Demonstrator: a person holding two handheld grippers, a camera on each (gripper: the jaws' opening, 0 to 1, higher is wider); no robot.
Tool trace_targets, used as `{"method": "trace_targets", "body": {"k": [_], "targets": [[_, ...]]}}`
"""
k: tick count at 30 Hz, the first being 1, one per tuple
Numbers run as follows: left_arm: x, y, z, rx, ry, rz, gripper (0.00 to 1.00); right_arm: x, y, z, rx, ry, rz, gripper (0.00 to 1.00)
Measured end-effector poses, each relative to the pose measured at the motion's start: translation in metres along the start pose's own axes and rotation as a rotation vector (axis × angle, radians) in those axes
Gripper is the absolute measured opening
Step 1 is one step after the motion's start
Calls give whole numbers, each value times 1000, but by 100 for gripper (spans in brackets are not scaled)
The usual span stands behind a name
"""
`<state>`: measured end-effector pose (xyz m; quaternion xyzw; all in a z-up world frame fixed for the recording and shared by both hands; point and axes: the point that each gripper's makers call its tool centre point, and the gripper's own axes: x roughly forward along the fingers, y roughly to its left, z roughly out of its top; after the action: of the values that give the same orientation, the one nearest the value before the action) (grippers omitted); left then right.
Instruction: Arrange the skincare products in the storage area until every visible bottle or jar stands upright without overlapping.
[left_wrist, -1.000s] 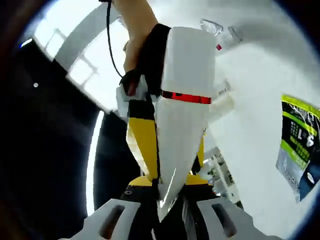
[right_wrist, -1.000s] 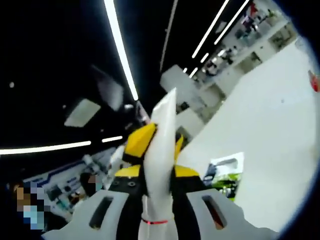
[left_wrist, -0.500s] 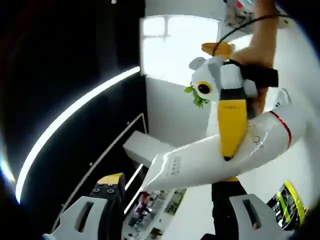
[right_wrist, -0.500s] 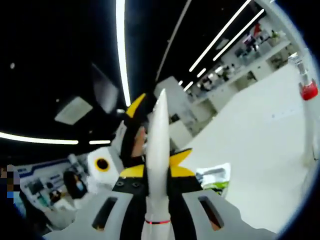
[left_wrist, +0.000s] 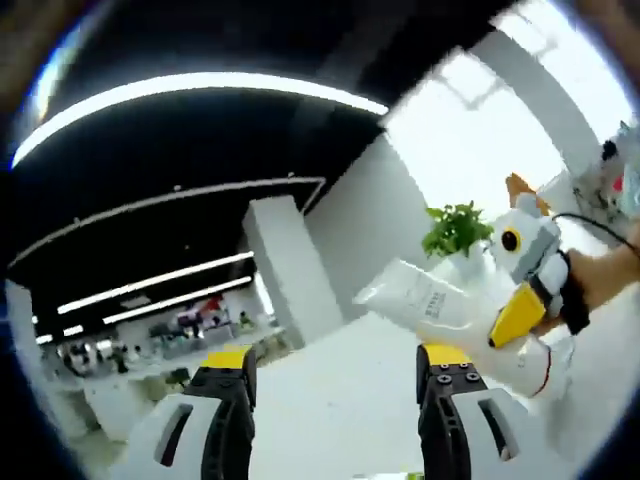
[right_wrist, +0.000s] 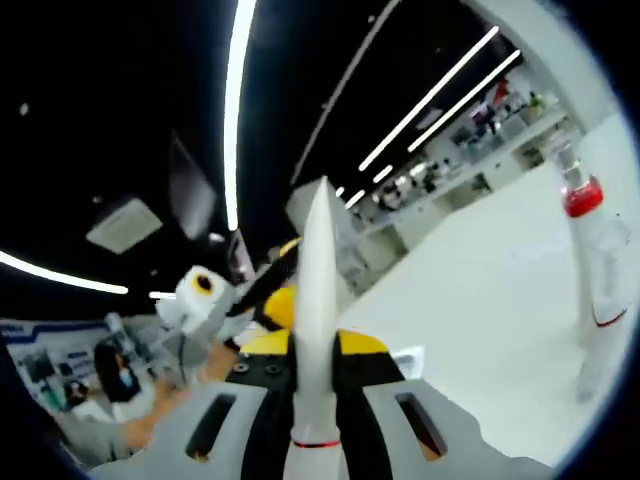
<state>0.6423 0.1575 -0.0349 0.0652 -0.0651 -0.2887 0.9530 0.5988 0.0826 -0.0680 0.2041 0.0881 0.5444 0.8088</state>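
The right gripper (right_wrist: 316, 375) has its jaws clamped on a white tube (right_wrist: 318, 300) – crimped end pointing away, held up above the white tabletop (right_wrist: 500, 330). The left gripper (left_wrist: 335, 420) hangs nearby, jaws apart. A red-capped clear bottle (right_wrist: 590, 280) stands at far right.

A white squeeze tube (right_wrist: 318, 330) with a thin red band, crimped end up, held aloft.

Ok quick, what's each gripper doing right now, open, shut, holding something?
Left gripper: open, holding nothing.
Right gripper: shut on the white squeeze tube with a red ring.
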Motion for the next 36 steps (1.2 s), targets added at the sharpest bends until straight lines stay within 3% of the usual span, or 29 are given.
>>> {"method": "trace_targets", "body": {"k": [1,2,3,5,6,8,10,12,15,18,20,23,25,29,31,32,33,34,36], "targets": [[1,0,-2,-41,2,-10,66,0,-1,1,-7,-6,-7,12],[2,0,-6,-121,1,-15,64,1,-7,13,-41,-57,-59,12],[1,3,-11,-152,12,8,62,1,-4,12,-105,-51,-46,12],[3,2,-14,-174,-3,7,60,-2,-10,14,-195,-65,-116,12],[5,-3,-16,-196,-12,-15,59,-7,-11,5,-233,-38,-165,12],[7,-15,-13,-315,-43,-69,59,-5,-19,6,-291,-37,-220,12],[10,-25,-12,-377,-58,-114,59,-8,-20,7,-356,-48,-256,12],[13,-38,-15,-397,-51,-174,59,-8,-12,-1,-369,-49,-245,12],[12,-65,-13,-475,-63,-315,59,-6,0,-8,-347,-58,-169,12],[8,-86,-7,-505,-107,-446,56,-6,4,-14,-371,-28,-144,12],[8,-89,-8,-523,-102,-455,52,-5,5,-16,-373,-20,-131,12],[6,-91,-3,-574,-127,-470,33,-3,8,-21,-360,-12,-107,12],[7,-92,4,-648,-145,-472,31,-3,7,-21,-357,-22,-106,12],[4,-99,5,-643,-150,-487,27,-7,10,-19,-366,-31,-94,14],[0,-110,4,-624,-124,-496,23,-10,9,-22,-381,-13,-85,18],[1,-110,2,-605,-115,-485,16,-11,8,-23,-376,-9,-87,24],[-1,-110,0,-620,-86,-477,9,-12,5,-22,-357,-16,-91,27],[3,-111,0,-631,-59,-476,9,-13,2,-24,-371,0,-98,27],[9,-112,-3,-534,-66,-431,8,-14,-3,-24,-389,6,-123,28]]}}
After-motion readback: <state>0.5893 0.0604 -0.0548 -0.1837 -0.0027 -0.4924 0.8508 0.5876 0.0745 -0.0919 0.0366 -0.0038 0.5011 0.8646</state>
